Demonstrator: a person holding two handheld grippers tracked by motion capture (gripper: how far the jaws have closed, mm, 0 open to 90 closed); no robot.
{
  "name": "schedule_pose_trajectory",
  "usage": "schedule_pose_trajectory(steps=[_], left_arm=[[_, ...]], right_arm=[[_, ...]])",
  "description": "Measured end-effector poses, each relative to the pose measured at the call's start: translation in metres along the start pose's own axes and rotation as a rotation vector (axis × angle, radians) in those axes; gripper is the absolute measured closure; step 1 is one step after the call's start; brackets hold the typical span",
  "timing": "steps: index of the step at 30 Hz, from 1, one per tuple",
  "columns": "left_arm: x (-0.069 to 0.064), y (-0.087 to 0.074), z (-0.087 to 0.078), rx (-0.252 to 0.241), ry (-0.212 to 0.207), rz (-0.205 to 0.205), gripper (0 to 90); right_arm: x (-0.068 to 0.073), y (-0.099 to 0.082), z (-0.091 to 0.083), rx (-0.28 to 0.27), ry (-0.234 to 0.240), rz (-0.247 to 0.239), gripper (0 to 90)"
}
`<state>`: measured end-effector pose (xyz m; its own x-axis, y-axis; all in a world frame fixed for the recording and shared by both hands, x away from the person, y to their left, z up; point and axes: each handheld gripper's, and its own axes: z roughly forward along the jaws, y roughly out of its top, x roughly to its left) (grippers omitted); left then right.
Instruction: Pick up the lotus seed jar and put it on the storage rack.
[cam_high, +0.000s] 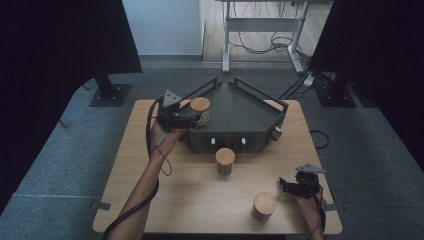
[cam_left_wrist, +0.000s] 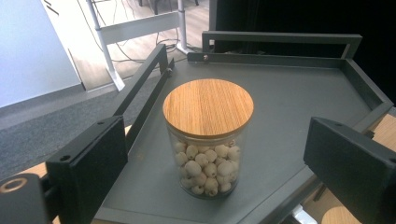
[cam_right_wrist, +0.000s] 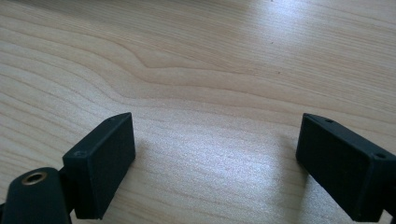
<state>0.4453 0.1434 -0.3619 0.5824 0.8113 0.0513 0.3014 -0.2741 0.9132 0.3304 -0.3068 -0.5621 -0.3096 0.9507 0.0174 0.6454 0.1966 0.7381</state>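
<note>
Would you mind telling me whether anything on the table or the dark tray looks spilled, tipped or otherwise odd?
Nothing stands out. The jar of pale balls stands upright on the dark tray, lid on, between the open jaws of the left gripper. The two other jars stand upright on the table, lids on, with nothing spilled.

- Both grippers, the left gripper and the right gripper, were black with blocky, screw-holed jaws.
- Grey three-cornered plates topped them.
- Black cables trailed along bare forearms.
</note>
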Motion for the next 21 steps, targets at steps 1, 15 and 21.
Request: schedule_pose_trajectory(steps=[1, 15, 21], left_arm=[[0.000, 0.000, -0.001, -0.002, 0.000, -0.001, 5.7], [0.005, -0.009, -0.024, -0.013, 0.003, -0.008, 5.6], [0.008, -0.014, -0.036, -0.022, -0.001, -0.018, 5.5]], right_arm=[[0.000, 0.000, 0.000, 0.000, 0.000, 0.000, 11.4], [0.000, 0.000, 0.000, 0.000, 0.000, 0.001, 11.4], [0.000, 0.000, 0.000, 0.000, 0.000, 0.000, 11.3]])
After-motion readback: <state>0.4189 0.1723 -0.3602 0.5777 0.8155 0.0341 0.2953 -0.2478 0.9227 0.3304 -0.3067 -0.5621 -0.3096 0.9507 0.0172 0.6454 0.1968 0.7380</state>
